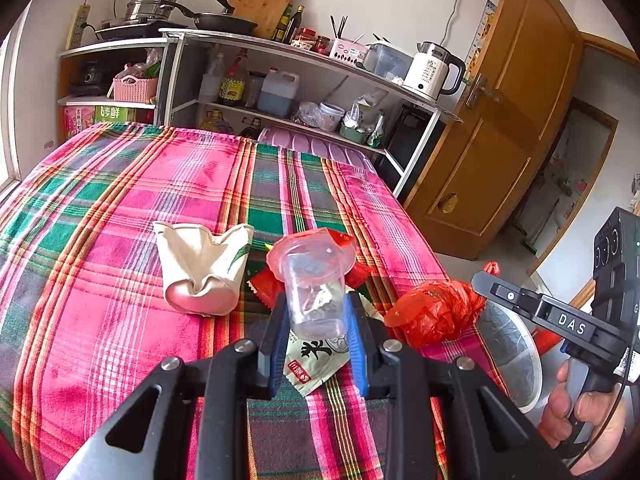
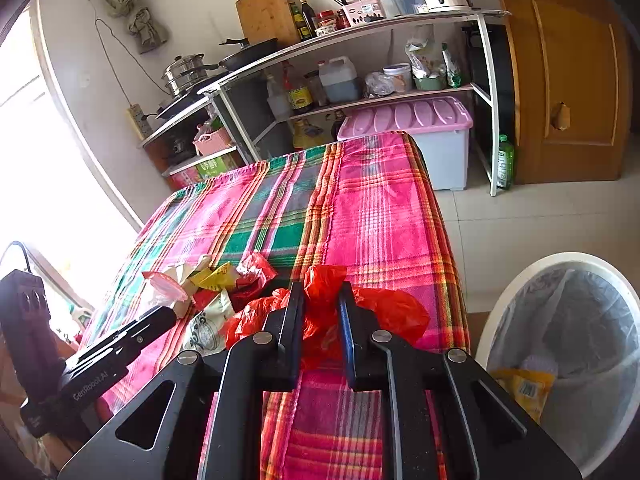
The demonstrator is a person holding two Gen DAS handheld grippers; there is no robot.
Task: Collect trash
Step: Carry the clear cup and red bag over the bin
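My left gripper (image 1: 316, 312) is shut on a clear plastic cup (image 1: 314, 284) with crumpled scraps inside, held over the plaid tablecloth (image 1: 120, 208). A crushed white paper cup (image 1: 204, 268) lies to its left, a green wrapper (image 1: 316, 364) and red wrappers under it. My right gripper (image 2: 320, 312) is shut on a crumpled red plastic bag (image 2: 320, 300), also seen in the left wrist view (image 1: 436, 312), at the table's right edge. The left gripper shows at the left of the right wrist view, by the cup (image 2: 164, 284).
A white bin (image 2: 560, 360) with a clear liner and a yellow packet inside stands on the floor right of the table. More wrappers (image 2: 224, 280) lie near the cup. Kitchen shelves (image 1: 304, 60) and a wooden door (image 1: 500, 120) stand behind the table.
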